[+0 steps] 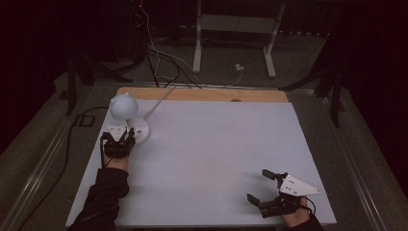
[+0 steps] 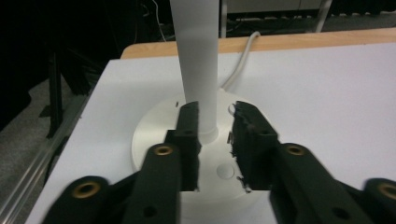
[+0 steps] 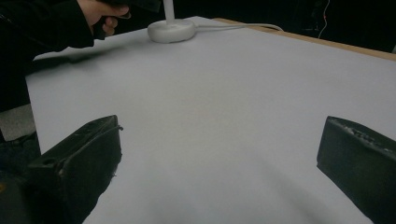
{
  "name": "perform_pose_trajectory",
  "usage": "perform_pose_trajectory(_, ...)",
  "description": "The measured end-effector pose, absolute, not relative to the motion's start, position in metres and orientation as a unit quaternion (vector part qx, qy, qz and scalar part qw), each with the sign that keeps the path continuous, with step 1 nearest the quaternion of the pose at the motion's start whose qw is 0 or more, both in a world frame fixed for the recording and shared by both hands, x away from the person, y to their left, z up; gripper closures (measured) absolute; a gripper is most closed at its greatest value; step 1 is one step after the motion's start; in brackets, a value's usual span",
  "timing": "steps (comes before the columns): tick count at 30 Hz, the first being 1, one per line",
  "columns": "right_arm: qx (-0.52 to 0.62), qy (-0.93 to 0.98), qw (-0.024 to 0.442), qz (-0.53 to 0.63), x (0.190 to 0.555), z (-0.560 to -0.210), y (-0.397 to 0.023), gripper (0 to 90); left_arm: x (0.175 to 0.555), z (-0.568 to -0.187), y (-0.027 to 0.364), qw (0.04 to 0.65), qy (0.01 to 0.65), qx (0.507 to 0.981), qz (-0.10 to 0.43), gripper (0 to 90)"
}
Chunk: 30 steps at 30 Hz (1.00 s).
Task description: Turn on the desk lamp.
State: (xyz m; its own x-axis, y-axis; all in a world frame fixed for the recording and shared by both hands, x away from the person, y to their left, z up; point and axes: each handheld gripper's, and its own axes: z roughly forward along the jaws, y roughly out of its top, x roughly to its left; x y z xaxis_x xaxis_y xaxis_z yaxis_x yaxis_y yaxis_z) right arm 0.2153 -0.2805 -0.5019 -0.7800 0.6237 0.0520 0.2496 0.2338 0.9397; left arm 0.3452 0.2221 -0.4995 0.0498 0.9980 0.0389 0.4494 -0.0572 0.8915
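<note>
White desk lamp (image 1: 126,115) standing at the far left corner of the bench (image 1: 216,159), on the pale sheet covering the top. Round flat base (image 2: 154,140) resting flat, slim upright stem (image 2: 196,60) rising from its middle, rounded white head (image 1: 123,106) above, leaning toward the left edge. White cable (image 2: 240,65) running from the back of the base over the bare wooden strip at the far edge (image 1: 202,94) and off the bench. Small round button (image 2: 225,171) set into the base, on the near side of the stem.

Left tool (image 2: 215,140) brought in low over the base, stem standing between the two black jaws. One pad (image 2: 189,135) lying against the stem or just beside it, contact hard to confirm; the other pad (image 2: 250,140) clearly apart from the stem, a gap showing between. Narrowed a good deal, not clamped. In the high view, left tool (image 1: 119,140) right at the base, held by the hand (image 1: 115,161) in a dark sleeve coming up from the near edge.

Right tool (image 1: 260,185) well apart from the lamp, at the near right corner of the bench, jaws spread wide with nothing between them but bare sheet. Lamp base (image 3: 171,30) seen far off from there.

Beyond the bench, grey floor, trailing wires (image 1: 163,62) and a white frame (image 1: 235,29).
</note>
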Motion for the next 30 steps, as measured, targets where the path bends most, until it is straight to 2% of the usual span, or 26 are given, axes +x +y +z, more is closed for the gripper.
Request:
perform_pose_trajectory(4,0.284,0.766,0.170,0.550,0.215,-0.502,-0.280,0.0,0.347,-0.504,0.224,0.363,0.579,0.632,0.365,75.9)
perform_pose_trajectory(9,0.285,0.767,0.169,0.549,0.215,-0.502,-0.280,0.0,0.349,-0.507,0.225,0.361,0.579,0.640,0.354,85.6)
perform_pose_trajectory(12,0.285,0.768,0.168,0.549,0.215,-0.502,-0.281,0.0,0.350,-0.510,0.226,0.362,0.577,0.646,0.345,88.6)
perform_pose_trajectory(30,0.284,0.769,0.166,0.548,0.215,-0.502,-0.281,0.0,0.358,-0.521,0.230,0.359,0.571,0.664,0.322,90.0)
